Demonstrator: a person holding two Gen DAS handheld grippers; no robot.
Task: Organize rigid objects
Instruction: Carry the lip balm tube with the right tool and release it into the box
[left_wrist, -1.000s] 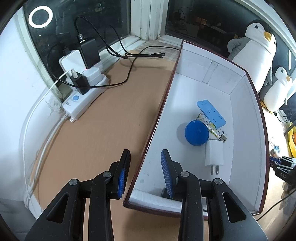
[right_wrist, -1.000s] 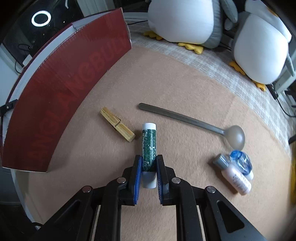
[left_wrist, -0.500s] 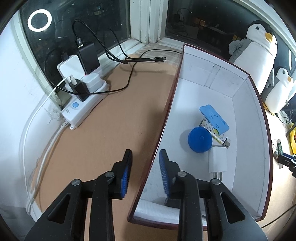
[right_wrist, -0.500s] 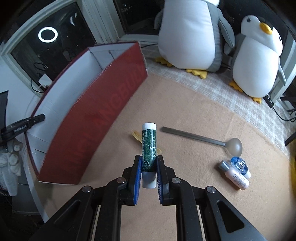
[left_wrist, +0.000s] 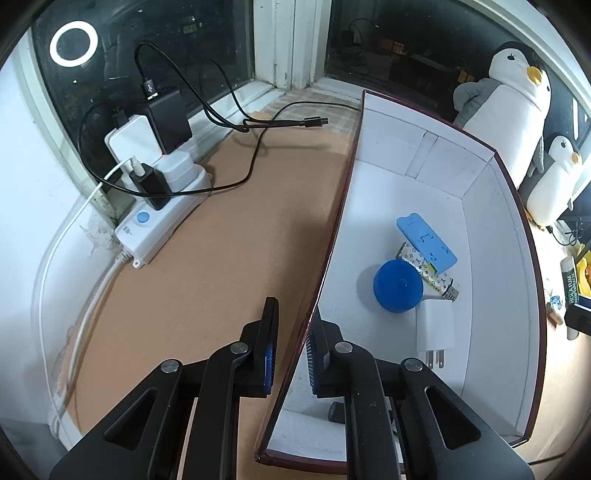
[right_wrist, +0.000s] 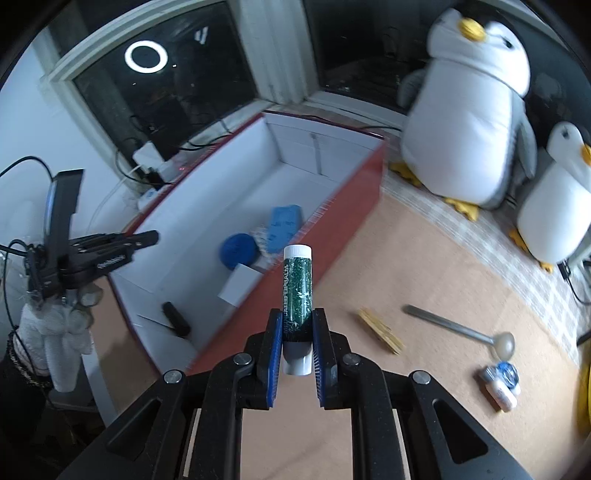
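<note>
My right gripper (right_wrist: 294, 345) is shut on a green lip balm tube (right_wrist: 296, 291) with a white cap, held in the air beside the red box (right_wrist: 343, 206). The box has a white inside and holds a blue round lid (left_wrist: 397, 285), a blue flat piece (left_wrist: 426, 243), a white charger plug (left_wrist: 434, 328) and a small black item (right_wrist: 176, 317). My left gripper (left_wrist: 291, 343) straddles the box's left wall (left_wrist: 334, 229), one finger on each side, with a gap left to the wall. The lip balm also shows at the right edge of the left wrist view (left_wrist: 570, 282).
On the tan mat to the right lie a wooden clothespin (right_wrist: 380, 330), a metal spoon (right_wrist: 461, 328) and small bottles (right_wrist: 500, 380). Two plush penguins (right_wrist: 469, 110) stand behind. A white power strip (left_wrist: 159, 210) with chargers and cables sits left of the box by the window.
My right gripper has lifted the lip balm off the mat and swung it up toward the box. My left gripper has shifted so its fingers straddle the box's left wall more closely.
</note>
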